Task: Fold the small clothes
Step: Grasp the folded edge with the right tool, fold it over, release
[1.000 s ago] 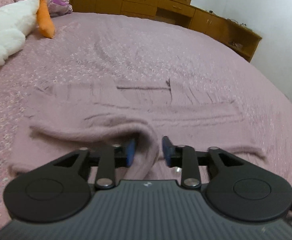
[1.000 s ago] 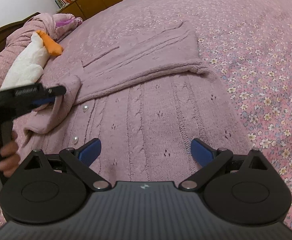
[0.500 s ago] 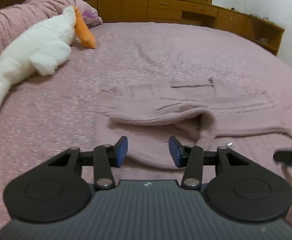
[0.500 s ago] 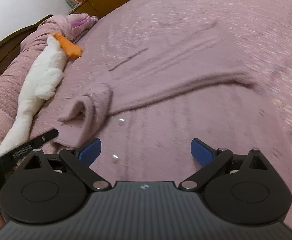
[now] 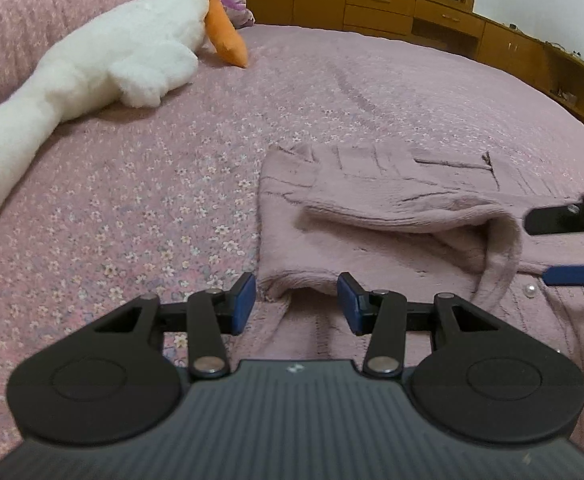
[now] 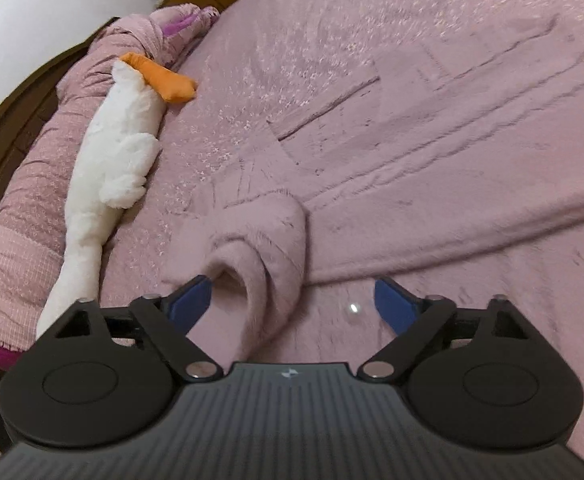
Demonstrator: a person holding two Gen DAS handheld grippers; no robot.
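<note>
A small mauve knit cardigan (image 5: 392,216) with pearl buttons lies flat on the bed, one sleeve folded over its body with a raised loop at the cuff (image 6: 259,248). My left gripper (image 5: 296,306) is open and empty, just short of the cardigan's near left corner. My right gripper (image 6: 292,300) is open wide, its jaws on either side of the sleeve loop, not closed on it. The right gripper's fingers (image 5: 572,216) show at the right edge of the left wrist view, beside the sleeve fold.
A pink flowered bedspread (image 5: 151,200) covers the bed. A long white plush goose (image 5: 103,60) with an orange beak lies along the left by a rolled pink quilt (image 6: 31,184). Wooden cabinets (image 5: 392,8) line the far wall.
My left gripper let go of the sleeve, opened and drew back to the left. My right gripper moved left and in close over the sleeve loop.
</note>
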